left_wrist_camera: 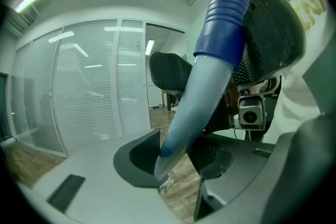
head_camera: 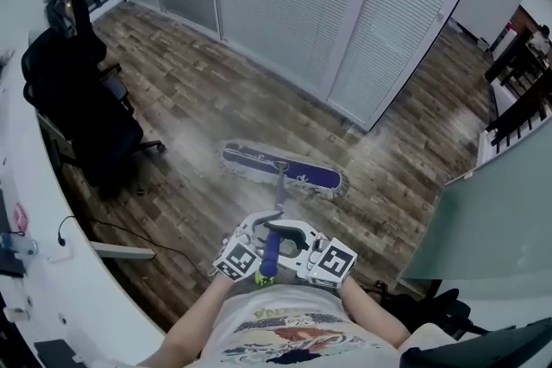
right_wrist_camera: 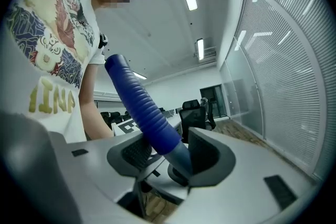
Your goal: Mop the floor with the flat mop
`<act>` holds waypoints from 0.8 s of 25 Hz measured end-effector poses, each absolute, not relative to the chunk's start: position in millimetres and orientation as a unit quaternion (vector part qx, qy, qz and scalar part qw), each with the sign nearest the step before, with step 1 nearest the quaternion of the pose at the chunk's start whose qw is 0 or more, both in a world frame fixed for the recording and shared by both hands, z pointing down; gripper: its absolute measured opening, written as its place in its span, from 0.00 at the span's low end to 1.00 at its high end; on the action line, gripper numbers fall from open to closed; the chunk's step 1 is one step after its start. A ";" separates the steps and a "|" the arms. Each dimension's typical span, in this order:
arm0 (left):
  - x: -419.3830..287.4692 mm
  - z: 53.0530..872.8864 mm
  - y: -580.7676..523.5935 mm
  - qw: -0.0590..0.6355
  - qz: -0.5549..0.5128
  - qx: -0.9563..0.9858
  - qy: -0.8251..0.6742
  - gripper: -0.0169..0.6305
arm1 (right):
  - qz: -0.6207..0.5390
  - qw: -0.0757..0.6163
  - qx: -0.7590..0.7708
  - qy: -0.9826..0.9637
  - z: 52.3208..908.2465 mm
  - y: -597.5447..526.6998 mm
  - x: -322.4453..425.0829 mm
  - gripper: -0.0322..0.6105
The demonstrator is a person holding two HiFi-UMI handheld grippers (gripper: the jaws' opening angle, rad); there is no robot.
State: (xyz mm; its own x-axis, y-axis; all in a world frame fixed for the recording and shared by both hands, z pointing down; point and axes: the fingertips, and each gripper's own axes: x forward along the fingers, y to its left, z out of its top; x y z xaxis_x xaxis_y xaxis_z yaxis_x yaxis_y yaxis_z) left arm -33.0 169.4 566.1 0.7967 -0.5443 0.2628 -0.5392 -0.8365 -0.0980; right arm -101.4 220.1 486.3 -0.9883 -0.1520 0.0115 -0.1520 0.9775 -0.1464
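I judge I'm mid-stroke: my left claw (left_wrist_camera: 176, 157) and right claw (right_wrist_camera: 168, 157) both clamp the flat mop's handle (head_camera: 271, 252), its head (head_camera: 285, 171) lying on the floor (head_camera: 198, 90) at twelve o'clock; next comes an even sweep.

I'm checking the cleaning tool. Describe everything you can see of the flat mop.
The flat mop has a long head, a blue pad with pale fringe, lying flat on the wooden floor ahead of the person. A thin grey pole slants up from its middle to a ribbed blue grip with a green end cap. The left gripper holds the pole below the grip in its fingers; the right gripper holds the grip's lower end.
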 end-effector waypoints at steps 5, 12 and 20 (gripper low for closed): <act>-8.6 564.2 197.1 -0.007 -0.148 -0.944 0.295 0.26 | 0.080 0.010 0.069 -0.994 485.4 250.2 -75.6 0.37; 21.2 573.9 226.0 -0.016 -0.151 -0.945 0.291 0.26 | 0.050 -0.010 0.075 -0.996 490.7 277.8 -45.1 0.37; 24.6 574.4 209.1 -0.007 -0.133 -0.952 0.277 0.26 | 0.063 -0.020 0.097 -0.993 493.3 259.3 -41.0 0.37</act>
State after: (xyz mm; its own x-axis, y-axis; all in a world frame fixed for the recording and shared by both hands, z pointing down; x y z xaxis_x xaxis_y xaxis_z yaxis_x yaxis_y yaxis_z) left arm 24.6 209.1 574.4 0.8112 -0.5249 0.2578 -0.5286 -0.8467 -0.0606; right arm -41.0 259.3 493.3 -0.9802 -0.1961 -0.0271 -0.1911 0.9729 -0.1299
